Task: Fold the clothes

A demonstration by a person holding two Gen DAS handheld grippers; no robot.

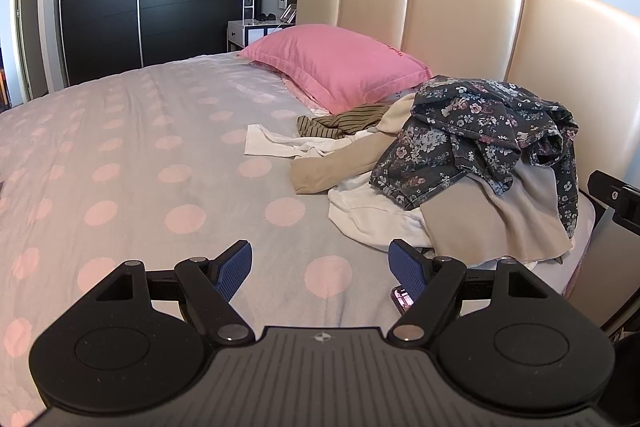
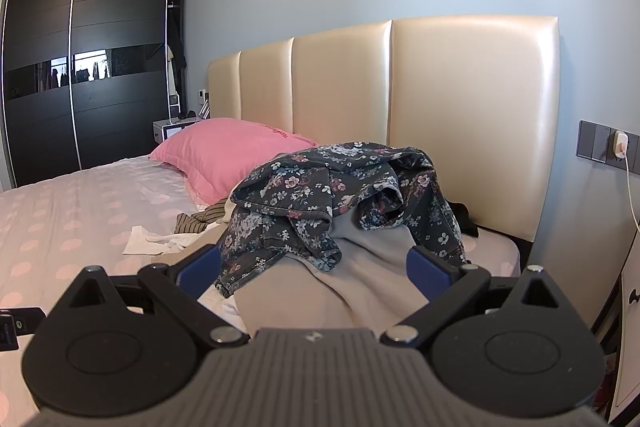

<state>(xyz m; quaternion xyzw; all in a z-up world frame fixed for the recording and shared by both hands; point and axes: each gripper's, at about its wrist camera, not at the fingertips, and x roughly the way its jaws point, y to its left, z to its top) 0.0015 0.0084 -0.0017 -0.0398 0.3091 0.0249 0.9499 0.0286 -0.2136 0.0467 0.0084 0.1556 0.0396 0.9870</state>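
Note:
A heap of clothes lies on the bed near the headboard. On top is a dark floral denim garment, over a beige piece and white pieces. A striped olive garment and a white cloth spread out to the left of the heap. My left gripper is open above the dotted bedsheet, just left of the heap, with nothing in it. My right gripper is open, its blue pads either side of the heap's near edge, closed on nothing.
A pink pillow lies by the cream padded headboard. The pink-dotted bedsheet stretches left. A dark sliding wardrobe and a white nightstand stand beyond. A phone lies by the left gripper. A charger cable hangs from a wall socket.

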